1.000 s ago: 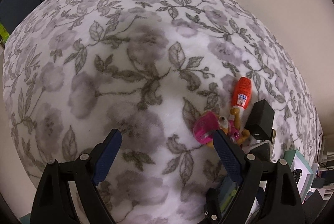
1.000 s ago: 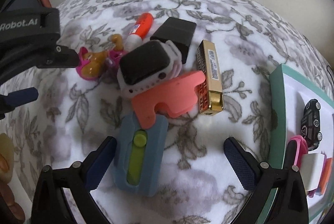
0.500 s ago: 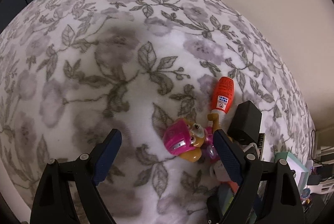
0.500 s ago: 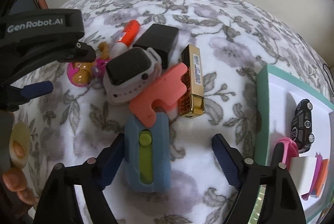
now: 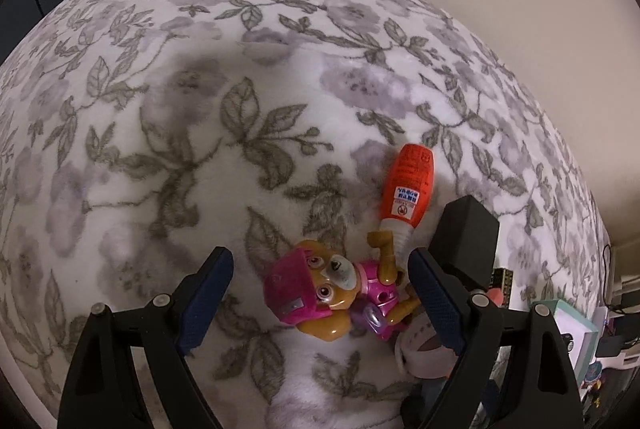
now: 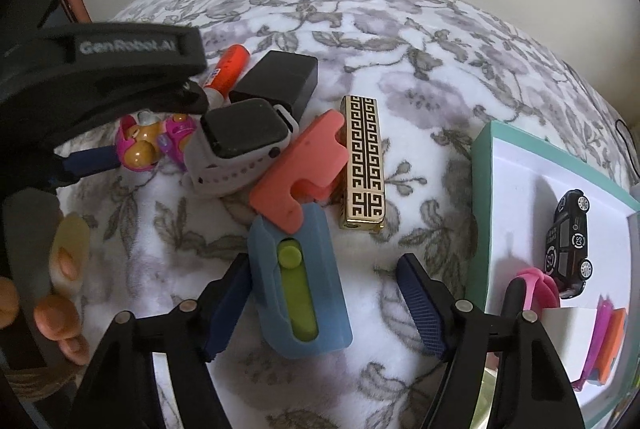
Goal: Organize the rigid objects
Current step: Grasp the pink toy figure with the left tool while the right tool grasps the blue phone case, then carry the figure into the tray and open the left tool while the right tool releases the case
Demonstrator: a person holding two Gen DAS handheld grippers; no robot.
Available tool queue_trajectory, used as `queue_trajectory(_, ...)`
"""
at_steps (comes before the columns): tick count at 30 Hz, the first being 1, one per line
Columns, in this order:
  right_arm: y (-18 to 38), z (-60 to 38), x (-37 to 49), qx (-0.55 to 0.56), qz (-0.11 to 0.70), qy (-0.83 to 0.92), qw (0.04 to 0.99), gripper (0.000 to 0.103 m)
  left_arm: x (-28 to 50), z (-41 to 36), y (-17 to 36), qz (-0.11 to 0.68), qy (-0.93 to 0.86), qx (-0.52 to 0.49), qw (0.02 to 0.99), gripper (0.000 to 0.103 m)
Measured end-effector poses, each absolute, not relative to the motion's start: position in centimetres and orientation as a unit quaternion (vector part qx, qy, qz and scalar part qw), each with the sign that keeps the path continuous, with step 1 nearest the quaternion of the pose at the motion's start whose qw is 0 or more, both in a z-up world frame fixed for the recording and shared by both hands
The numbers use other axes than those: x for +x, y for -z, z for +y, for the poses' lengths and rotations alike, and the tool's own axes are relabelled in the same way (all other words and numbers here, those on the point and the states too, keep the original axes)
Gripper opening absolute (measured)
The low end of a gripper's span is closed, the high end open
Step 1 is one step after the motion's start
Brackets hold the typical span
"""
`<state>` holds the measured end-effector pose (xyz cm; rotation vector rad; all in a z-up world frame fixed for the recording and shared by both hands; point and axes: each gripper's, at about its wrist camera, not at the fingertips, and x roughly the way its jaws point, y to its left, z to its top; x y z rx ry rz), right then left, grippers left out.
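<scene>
Over the last second both grippers have come closer to the pile of small things on the flowered blanket [image 6: 420,41]. The right gripper [image 6: 324,303] has just been closing its jaws around the blue case [image 6: 300,281] with the green slider: its left pad now lies against the case's side, but the right pad is still apart from it, so the case is between the jaws and not yet pinched. The case lies flat on the blanket, and its far end is under the coral piece [image 6: 300,169], which also leans near the gold lighter [image 6: 362,161] and the watch [image 6: 240,145]. The left gripper [image 5: 320,299] stays spread wide and has moved over the toy dog [image 5: 320,293], which earlier was only at the edge of its view; the dog now lies between its jaws, with the right pad very near the dog's body and the left pad clearly apart. The orange tube [image 5: 408,189] and the black box [image 5: 468,241] are just beyond. I think each hand is preparing one pick, and both things should then go to the tray [image 6: 480,213] at the right, where a toy car [image 6: 568,241] already lies. When the case is lifted, the coral piece may slide off.
</scene>
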<state>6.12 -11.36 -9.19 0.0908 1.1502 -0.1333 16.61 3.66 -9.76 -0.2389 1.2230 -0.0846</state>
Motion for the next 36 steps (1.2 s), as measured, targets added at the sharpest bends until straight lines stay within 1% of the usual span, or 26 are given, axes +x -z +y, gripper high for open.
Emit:
queue_trajectory(2,9.2,-11.2,6.2,0.044,0.543,0.064,0.836,0.075,16.6,3.8,9.7,0.572,0.040,-0.112,0.811,0.087)
queue_trajectory(4,9.2,-11.1,6.2,0.044,0.543,0.065,0.836,0.074,16.4,4.0,9.5,0.573,0.041,-0.112,0.811,0.076)
queue_trajectory(5,9.2,-11.0,6.2,0.044,0.543,0.065,0.836,0.074,16.4,4.1,9.4,0.573,0.044,-0.114,0.810,0.074)
queue_trajectory(7,9.2,-11.0,6.2,0.045,0.543,0.066,0.836,0.072,16.3,4.2,9.3,0.574,0.050,-0.115,0.809,0.067)
queue_trajectory(9,9.2,-11.0,6.2,0.047,0.543,0.068,0.836,0.069,16.3,4.1,9.3,0.575,0.054,-0.115,0.808,0.064)
queue_trajectory(11,9.1,-11.0,6.1,0.045,0.544,0.068,0.835,0.067,16.2,4.1,9.3,0.579,0.054,-0.115,0.806,0.064)
queue_trajectory(16,8.8,-10.6,5.8,0.044,0.546,0.062,0.834,0.052,15.3,4.6,9.1,0.585,0.052,-0.113,0.801,0.064)
queue_trajectory(29,7.7,-11.0,2.8,0.082,0.561,0.045,0.822,0.050,12.1,5.2,8.6,0.608,0.053,-0.109,0.785,0.064)
queue_trajectory(36,5.7,-11.6,1.3,0.100,0.545,0.036,0.832,0.047,10.8,4.9,7.0,0.590,0.053,-0.109,0.798,0.064)
